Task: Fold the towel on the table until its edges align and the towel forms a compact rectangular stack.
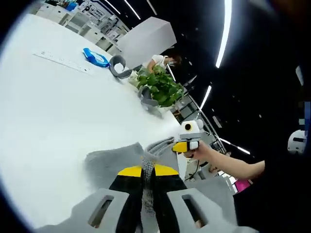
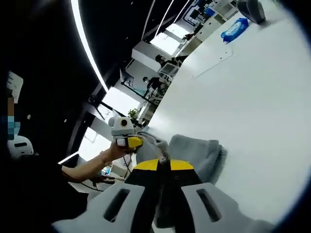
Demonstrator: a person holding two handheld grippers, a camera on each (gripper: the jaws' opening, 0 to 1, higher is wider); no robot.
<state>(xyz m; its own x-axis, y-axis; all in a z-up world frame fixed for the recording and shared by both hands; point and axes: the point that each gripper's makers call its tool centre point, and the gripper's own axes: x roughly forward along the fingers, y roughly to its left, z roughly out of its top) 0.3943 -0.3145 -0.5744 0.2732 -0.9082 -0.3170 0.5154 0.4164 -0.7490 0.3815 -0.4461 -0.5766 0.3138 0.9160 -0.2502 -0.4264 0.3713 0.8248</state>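
Towel (image 1: 146, 167), grey, lay partly on the white table (image 1: 58, 121) and partly raised off it, held up at one edge by both grippers. The left gripper (image 1: 148, 177) had its jaws closed on a bunched strip of that edge, the cloth running up between them. The right gripper (image 2: 163, 167) was likewise clamped on the towel's edge, with the rest of the cloth spreading ahead of it onto the table. Each gripper appeared in the other's view, near and roughly level, so the held edge ran between them and the free body of the towel lay ahead of both. Judged from this, the fold would carry the held edge forward over the resting part. Open tabletop lay ahead; a blue pack (image 1: 95, 57), grey objects and a potted plant (image 1: 160, 86) stood well apart at the far side.
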